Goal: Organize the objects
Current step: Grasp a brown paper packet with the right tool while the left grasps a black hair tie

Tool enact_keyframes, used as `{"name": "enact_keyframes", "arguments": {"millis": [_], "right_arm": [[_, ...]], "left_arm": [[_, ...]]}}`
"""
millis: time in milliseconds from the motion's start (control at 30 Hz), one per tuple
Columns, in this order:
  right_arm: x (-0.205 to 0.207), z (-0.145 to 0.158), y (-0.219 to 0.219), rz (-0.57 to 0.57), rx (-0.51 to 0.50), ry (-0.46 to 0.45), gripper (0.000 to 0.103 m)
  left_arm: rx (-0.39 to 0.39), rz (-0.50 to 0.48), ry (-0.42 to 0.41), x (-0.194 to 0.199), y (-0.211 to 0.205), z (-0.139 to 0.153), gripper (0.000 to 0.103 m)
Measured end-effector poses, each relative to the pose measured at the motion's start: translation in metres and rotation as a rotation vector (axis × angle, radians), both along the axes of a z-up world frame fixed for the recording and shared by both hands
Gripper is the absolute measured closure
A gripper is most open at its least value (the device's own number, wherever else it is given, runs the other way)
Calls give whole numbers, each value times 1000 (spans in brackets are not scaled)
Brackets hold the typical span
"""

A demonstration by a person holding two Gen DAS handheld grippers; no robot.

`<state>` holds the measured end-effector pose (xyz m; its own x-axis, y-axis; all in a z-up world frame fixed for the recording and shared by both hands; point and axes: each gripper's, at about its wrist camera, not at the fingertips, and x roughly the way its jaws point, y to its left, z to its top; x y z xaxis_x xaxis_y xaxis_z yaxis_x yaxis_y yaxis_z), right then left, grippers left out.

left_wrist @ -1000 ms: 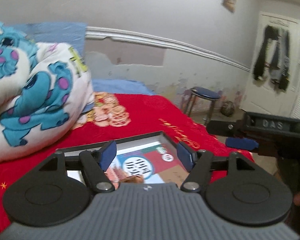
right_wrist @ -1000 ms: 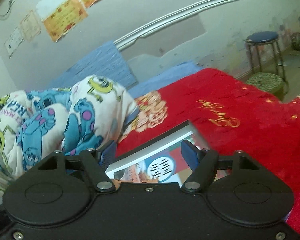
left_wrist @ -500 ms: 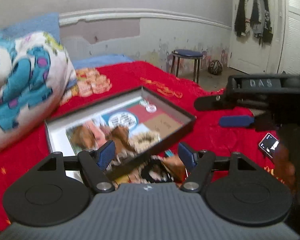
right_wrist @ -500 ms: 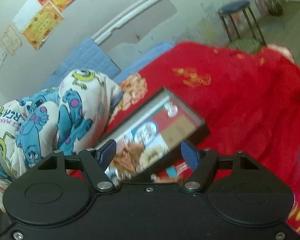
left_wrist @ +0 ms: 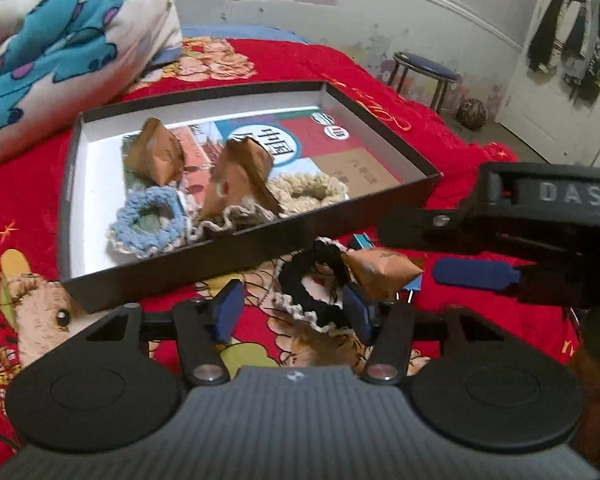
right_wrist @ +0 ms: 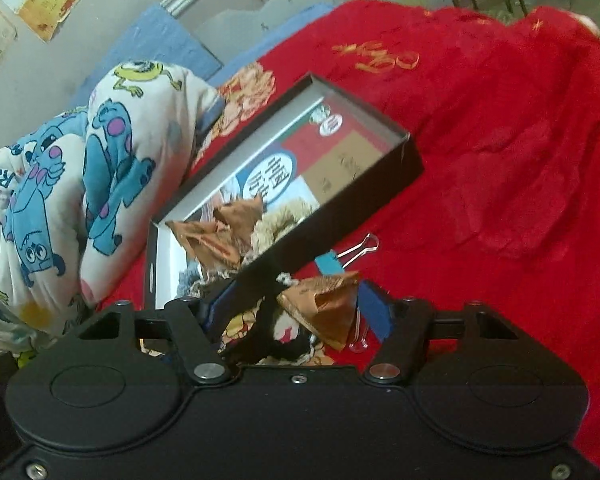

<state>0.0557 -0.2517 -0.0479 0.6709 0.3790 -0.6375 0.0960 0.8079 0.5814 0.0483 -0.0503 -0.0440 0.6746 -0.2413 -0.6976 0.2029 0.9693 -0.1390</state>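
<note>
Nearest the left wrist camera, the left gripper has its jaws apart, having just been closing, with a black crocheted scrunchie lying on the bed between them, its pale frilled edge toward the camera; the blue pads do not visibly press on it. Just to the right of the scrunchie lies a brown pyramid-shaped packet, with a blue binder clip partly hidden behind it. The right gripper also has its jaws apart after closing a little, and the same packet sits between them without a clear grip, with the binder clip and its wire handles just beyond. In the left view the right gripper reaches in from the right edge, its blue pad above the red bedspread. Just behind the loose things stands a shallow black box with a white inside and a printed picture on its floor. It holds a blue scrunchie, two more brown packets, and a beige scrunchie. Left of the box lies a bundled white quilt with blue cartoon monsters. Farther off, by the wall, stands a round stool, and dark clothes hang on a white door.
</note>
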Motion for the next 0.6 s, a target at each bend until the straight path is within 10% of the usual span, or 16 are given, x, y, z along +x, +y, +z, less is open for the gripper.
{"name": "enact_keyframes", "arguments": {"millis": [300,600], "right_arm": [[19,-20,14,-4,-44,85,39],[22,-25,13,-33,-24,75,39]], "left_arm": [[-18,35,26,9,-4,-15,79],[17,59,45,15,-6,-20,75]]}}
